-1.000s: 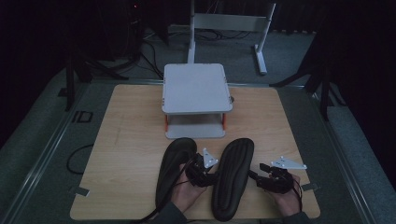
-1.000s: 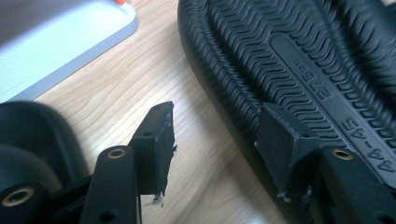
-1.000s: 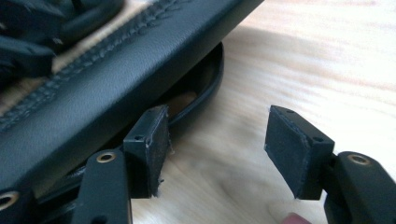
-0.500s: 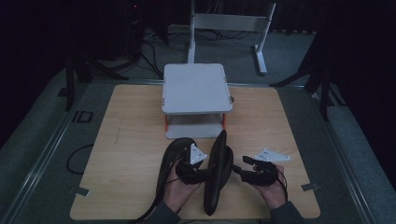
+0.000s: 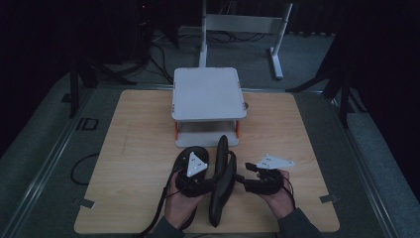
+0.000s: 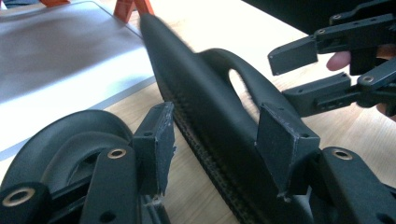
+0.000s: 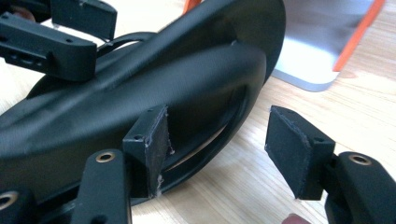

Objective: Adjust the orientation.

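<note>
Standing on edge, the black sandal shows no readable writing.

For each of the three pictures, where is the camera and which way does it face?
High view: above the person's side, facing forward and down on the table; both hands show.
Left tool view: on the left tool, along its open jaws around the tilted slipper.
Right tool view: on the right tool, facing that slipper.
Shared: the slipper.

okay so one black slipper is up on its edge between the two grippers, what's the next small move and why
Probably close the left gripper on the black rubber slipper standing on its edge. Its open jaws already straddle that slipper's sole, while the right gripper is open beside it, holding nothing, so the slipper looks unsteady.
</note>
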Tool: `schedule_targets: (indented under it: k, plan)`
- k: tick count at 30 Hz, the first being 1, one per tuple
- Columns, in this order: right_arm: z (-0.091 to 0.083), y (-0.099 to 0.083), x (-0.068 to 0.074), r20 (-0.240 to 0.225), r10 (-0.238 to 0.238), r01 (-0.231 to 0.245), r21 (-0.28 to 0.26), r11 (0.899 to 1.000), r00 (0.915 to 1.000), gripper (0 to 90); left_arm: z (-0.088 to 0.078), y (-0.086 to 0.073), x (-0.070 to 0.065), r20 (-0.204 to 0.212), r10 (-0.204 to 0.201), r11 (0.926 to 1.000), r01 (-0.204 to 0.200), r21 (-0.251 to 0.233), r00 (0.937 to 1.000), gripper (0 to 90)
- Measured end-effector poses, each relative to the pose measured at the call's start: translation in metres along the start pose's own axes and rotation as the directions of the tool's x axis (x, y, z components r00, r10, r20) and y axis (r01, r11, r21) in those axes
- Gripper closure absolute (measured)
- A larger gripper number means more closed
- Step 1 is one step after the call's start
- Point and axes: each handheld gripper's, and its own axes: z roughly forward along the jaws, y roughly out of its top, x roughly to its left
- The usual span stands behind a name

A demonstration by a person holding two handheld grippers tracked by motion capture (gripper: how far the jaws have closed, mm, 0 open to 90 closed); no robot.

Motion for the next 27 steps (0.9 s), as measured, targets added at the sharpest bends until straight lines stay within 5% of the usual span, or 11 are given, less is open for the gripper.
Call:
schedule_targets:
  k: [6, 9, 13, 20, 22, 27]
  plan:
    - [0.019, 0.0, 0.003, 0.0, -0.014, 0.014, 0.031, 0.999, 0.9999, 39.1, -0.001, -0.002, 0.005, -0.027, -0.005, 0.9999, 0.006, 0.016, 0.9996, 46.8]
    - [0.042, 0.002, -0.004, 0.015, 0.01, -0.011, 0.068, 0.998, 0.9998, 43.7, -0.002, -0.005, 0.009, -0.02, -0.026, 0.9996, 0.026, 0.011, 0.9995, 46.8]
    - [0.055, 0.003, -0.005, 0.012, 0.017, -0.018, 0.095, 0.995, 0.9998, 63.0, -0.001, -0.006, 0.012, -0.012, -0.041, 0.9991, 0.041, 0.004, 0.9991, 46.7]
    - [0.043, 0.009, -0.005, 0.075, 0.038, -0.042, 0.051, 0.998, 0.9965, 75.2, 0.01, -0.012, 0.01, -0.038, -0.004, 0.998, 0.006, 0.062, 0.9993, 46.7]
    - [0.041, 0.01, -0.005, 0.142, -0.002, -0.007, 0.068, 0.998, 0.9899, 75.1, 0.011, -0.012, 0.01, -0.042, -0.01, 0.9982, 0.012, 0.059, 0.9991, 46.7]
    - [0.038, 0.01, -0.018, 0.184, 0.05, -0.061, 0.056, 0.997, 0.9817, 75.5, 0.002, -0.013, 0.016, -0.094, -0.006, 0.9994, 0.009, 0.032, 0.9956, 46.7]
